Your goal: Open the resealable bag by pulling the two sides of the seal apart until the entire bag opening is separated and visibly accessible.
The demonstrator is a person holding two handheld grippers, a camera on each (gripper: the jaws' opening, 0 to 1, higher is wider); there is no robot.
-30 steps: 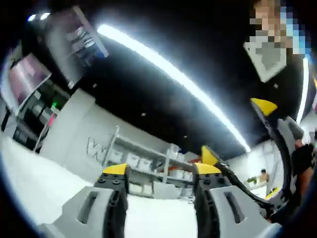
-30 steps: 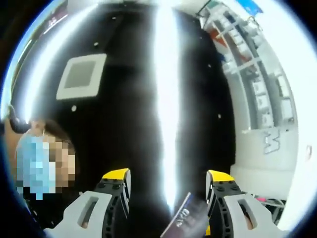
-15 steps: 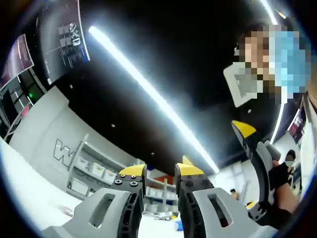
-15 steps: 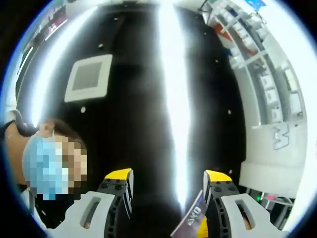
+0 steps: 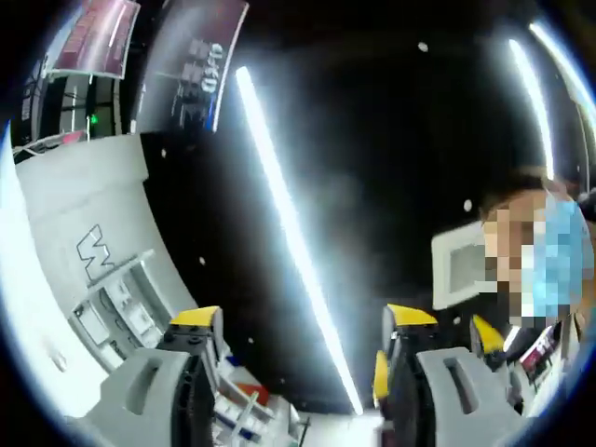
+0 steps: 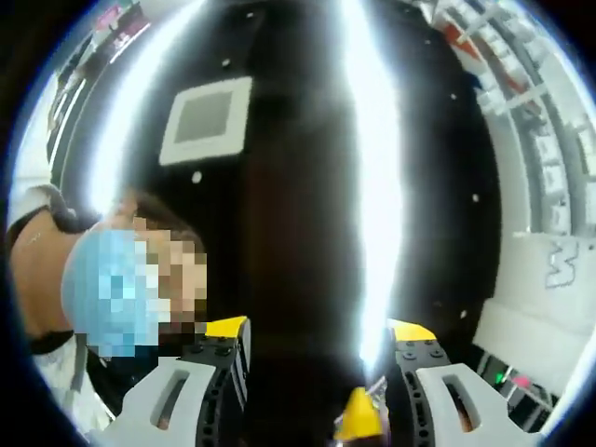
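left gripper view has the left gripper (image 5: pixel 303 321) jaws wide under a ceiling light strip (image 5: pixel 289 223); right gripper (image 6: pixel 319 328) likewise.

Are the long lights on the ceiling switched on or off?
On. The long ceiling light strips glow bright white against the dark ceiling in both gripper views.

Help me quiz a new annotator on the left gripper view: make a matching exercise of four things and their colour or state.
Things:
1. left gripper
2. light strip
3. ceiling
4. square panel

Colour or state:
A. black
B. open
C. glowing white
D. grey

Pairs: 1-B, 2-C, 3-A, 4-D
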